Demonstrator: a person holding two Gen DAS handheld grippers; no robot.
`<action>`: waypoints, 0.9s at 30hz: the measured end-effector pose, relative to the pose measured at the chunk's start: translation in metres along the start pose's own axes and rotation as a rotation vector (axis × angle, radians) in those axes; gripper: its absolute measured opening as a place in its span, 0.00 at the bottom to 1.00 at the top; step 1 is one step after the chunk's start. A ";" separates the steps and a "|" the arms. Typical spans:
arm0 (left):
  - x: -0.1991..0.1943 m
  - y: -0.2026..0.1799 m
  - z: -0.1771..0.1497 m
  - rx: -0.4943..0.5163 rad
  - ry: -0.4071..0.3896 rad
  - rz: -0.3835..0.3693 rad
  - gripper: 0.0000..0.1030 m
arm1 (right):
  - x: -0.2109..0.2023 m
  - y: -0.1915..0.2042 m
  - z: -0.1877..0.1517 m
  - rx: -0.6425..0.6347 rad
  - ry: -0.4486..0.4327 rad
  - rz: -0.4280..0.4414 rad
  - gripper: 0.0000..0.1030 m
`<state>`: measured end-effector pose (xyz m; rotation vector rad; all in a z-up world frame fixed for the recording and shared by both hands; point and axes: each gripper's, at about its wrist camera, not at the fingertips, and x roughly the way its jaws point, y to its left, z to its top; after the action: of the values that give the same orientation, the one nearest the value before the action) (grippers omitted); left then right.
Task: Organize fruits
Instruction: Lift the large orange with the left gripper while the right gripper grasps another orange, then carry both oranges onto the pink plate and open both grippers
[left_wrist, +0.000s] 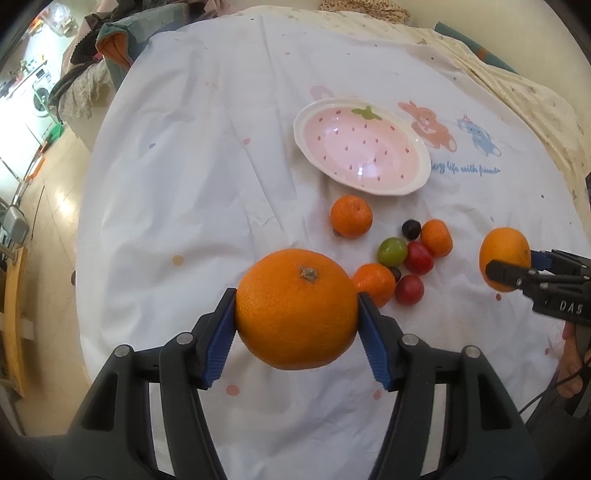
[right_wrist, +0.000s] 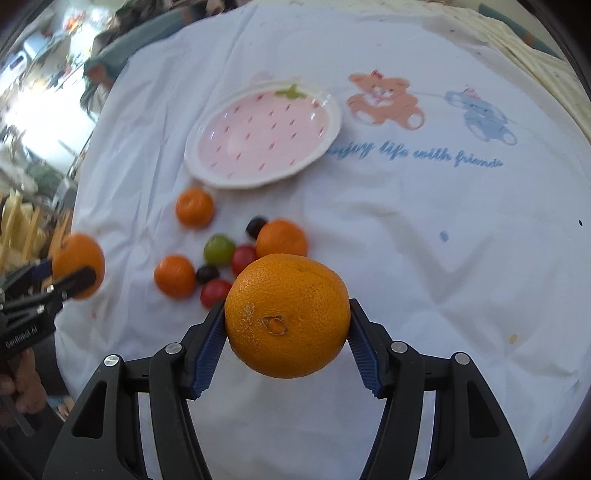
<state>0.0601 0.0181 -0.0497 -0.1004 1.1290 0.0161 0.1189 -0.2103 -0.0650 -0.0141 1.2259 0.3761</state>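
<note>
We hold one orange (left_wrist: 295, 308) in our left gripper (left_wrist: 296, 332) and another orange (right_wrist: 287, 315) in our right gripper (right_wrist: 287, 341), jaws half-spread and pressing each, lifted clear of the cloth (left_wrist: 207, 184) for carrying to the empty strawberry plate (left_wrist: 421, 182).

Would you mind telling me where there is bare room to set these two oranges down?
The pink plate holds nothing. Bare cloth lies left of the plate and the fruit, and more lies below the blue lettering. It is crowded in front of the plate, where small oranges and grapes cluster.
</note>
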 end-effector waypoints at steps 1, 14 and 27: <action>-0.001 0.001 0.003 -0.004 -0.007 0.002 0.57 | -0.004 -0.002 0.003 0.009 -0.020 0.004 0.63; 0.020 -0.020 0.086 0.049 -0.116 -0.008 0.57 | -0.020 -0.024 0.063 0.077 -0.217 0.067 0.63; 0.091 -0.025 0.147 0.038 -0.091 -0.017 0.57 | 0.037 -0.039 0.122 0.072 -0.201 0.095 0.63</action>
<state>0.2328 0.0032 -0.0683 -0.0745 1.0371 -0.0155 0.2525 -0.2108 -0.0644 0.1419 1.0430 0.4058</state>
